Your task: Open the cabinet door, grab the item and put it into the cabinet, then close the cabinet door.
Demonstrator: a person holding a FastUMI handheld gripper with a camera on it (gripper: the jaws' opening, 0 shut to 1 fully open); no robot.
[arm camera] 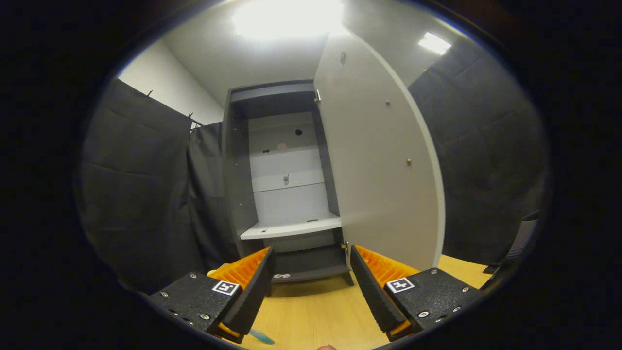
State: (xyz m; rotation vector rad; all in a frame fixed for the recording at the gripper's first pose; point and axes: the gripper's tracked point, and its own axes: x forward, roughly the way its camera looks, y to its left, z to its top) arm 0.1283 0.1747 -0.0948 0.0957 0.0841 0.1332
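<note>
Tongs point(311, 272) spread wide with nothing between the fingers, held low over the wooden tabletop point(316, 316) and aimed at the cabinet point(286, 184). The cabinet door point(379, 170) stands swung out on the right side, its free edge curving down toward the right finger. The pale shelf point(291, 227) lies beyond the fingers; a darker lower compartment shows between their tips. A small blue item point(262, 337), probably the object to be stored, lies on the tabletop just beside the left finger, partly hidden; its shape cannot be told. The door-opening step appears done. The grasp appears next: it calls for tilting the tongs down, centring the item between the fingers, then closing. Open room lies straight ahead to the shelf; the door edge and the shelf's front lip are the margins to clear.
</note>
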